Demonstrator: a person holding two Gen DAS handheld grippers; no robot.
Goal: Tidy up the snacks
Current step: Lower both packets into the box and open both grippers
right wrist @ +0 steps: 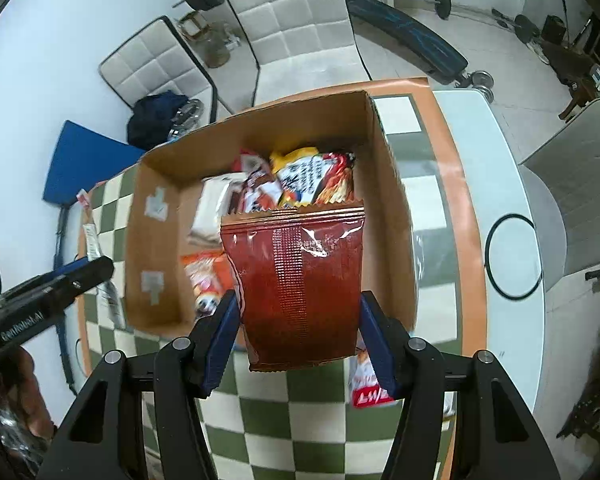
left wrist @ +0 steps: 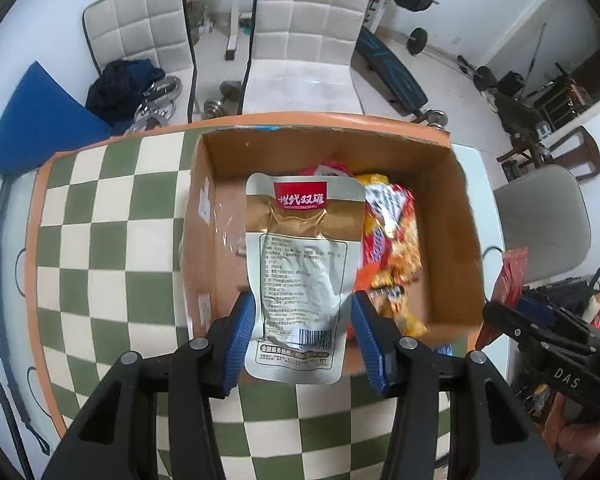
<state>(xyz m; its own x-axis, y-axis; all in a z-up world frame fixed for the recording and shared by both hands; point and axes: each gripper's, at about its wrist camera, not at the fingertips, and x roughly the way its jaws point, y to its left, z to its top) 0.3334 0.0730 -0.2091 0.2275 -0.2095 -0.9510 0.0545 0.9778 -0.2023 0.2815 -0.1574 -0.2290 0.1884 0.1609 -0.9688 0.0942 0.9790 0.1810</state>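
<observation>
Both packets hang by their lower ends only, so either could swing or slip free short of the open brown cardboard box and land on the green-and-cream chequered counter. The two tongs are also close together, and could knock each other over the box.

The left tongs are clenched on a pale grey and gold foil pouch with a red label, held above the box's near-left part. The right tongs grasp a glossy dark red crimped snack packet over its near-right side. Bright orange and yellow wrappers already lie inside.
</observation>
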